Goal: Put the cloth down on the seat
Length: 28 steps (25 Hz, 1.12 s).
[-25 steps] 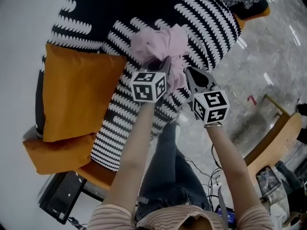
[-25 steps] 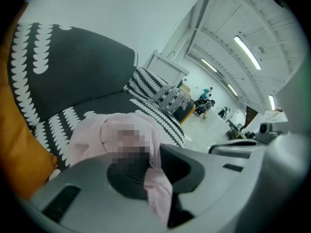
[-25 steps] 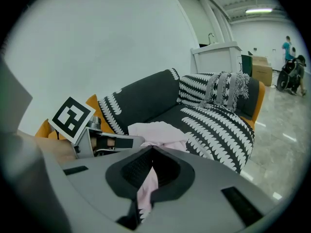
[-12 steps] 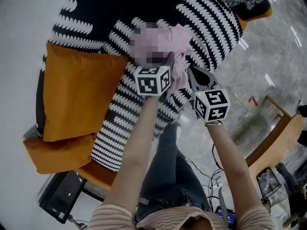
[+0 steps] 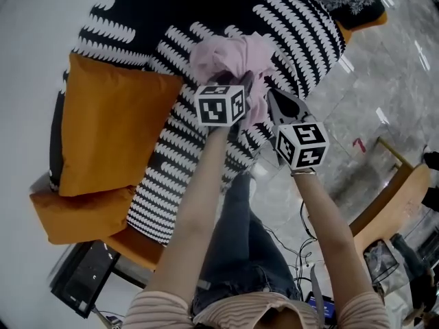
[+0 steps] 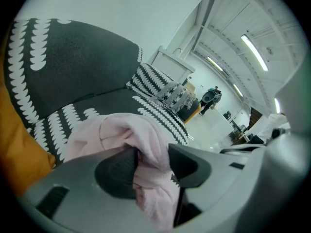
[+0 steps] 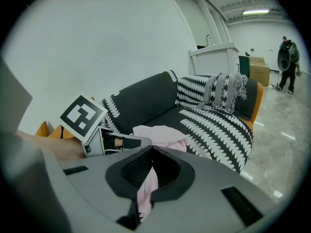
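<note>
Your left hand-held gripper [image 6: 153, 154] has just been opening its jaws. They now stand apart, released, and the pink cloth [image 5: 230, 57] sits loosely bunched in the gap between them. Its fingers [image 6: 119, 166] no longer pinch the fabric, though folds lie against both of them.

Your right hand-held gripper [image 7: 151, 152] is clenched. Its jaw tips meet, and a narrow strip of the cloth is caught between the pads and hangs down through them.

Most of the cloth rests in a crumpled heap on the seat [image 5: 295, 26], close to the seat's front edge. The seat is covered in black fabric with rows of white leaf shapes. One fold trails off the heap toward the front edge, where both grippers reach in side by side over the seat, the left one deeper in the heap and the right one at its near side.

An orange cushion [image 5: 110, 136] lies on the seat at your left end. A fringed cushion [image 7: 221, 91] in the same black and white leans at the opposite end. Pale stone floor [image 5: 384, 81] runs along the seat's front.
</note>
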### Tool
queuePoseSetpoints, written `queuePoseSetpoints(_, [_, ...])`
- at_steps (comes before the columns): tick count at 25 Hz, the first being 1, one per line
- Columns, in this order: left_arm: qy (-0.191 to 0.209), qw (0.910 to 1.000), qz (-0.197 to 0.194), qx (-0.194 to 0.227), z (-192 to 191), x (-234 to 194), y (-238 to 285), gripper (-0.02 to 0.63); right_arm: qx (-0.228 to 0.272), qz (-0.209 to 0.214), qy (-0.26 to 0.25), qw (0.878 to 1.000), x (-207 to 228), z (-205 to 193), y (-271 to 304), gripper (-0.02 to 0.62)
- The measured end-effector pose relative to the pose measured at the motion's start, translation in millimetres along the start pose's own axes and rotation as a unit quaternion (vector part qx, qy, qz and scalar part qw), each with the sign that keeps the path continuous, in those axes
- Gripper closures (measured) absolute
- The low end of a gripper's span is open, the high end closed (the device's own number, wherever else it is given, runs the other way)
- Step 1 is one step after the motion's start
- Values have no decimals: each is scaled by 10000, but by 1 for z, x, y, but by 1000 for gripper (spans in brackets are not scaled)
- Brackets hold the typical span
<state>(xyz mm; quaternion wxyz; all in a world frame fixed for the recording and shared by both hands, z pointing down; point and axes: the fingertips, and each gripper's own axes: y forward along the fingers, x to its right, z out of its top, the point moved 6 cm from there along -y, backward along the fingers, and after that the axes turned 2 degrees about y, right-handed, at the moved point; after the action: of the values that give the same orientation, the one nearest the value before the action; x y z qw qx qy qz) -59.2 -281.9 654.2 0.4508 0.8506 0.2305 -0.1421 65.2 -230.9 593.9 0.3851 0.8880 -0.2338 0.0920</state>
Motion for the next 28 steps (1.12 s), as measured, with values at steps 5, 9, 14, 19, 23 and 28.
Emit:
queuePoseSetpoints(5, [28,9994,312,142,3,-2,-7,379,247,9,-148,9996,0,12,-6,587])
queuePoseSetpoints(9, [-18,9987,508,3,-6,-1,-9,348,227,4,-28,9997,5,8,-14,588])
queuePoseSetpoints(14, [102,9977,632,214,-9,3,-33,348,461,43,-30,9989,0,8,-29,588])
queuePoseSetpoints(19, [116,9969,599,492,-10,9,-63,374,576,44,-92,9983,-8,16,-44,588])
queuePoseSetpoints(23, [154,9953,606,733,-8,14,-88,438,700,69,-102,9975,-15,20,-57,588])
queuePoseSetpoints(28, [240,9929,595,1006,-1,27,-116,510,815,50,-116,9966,-20,25,-77,588])
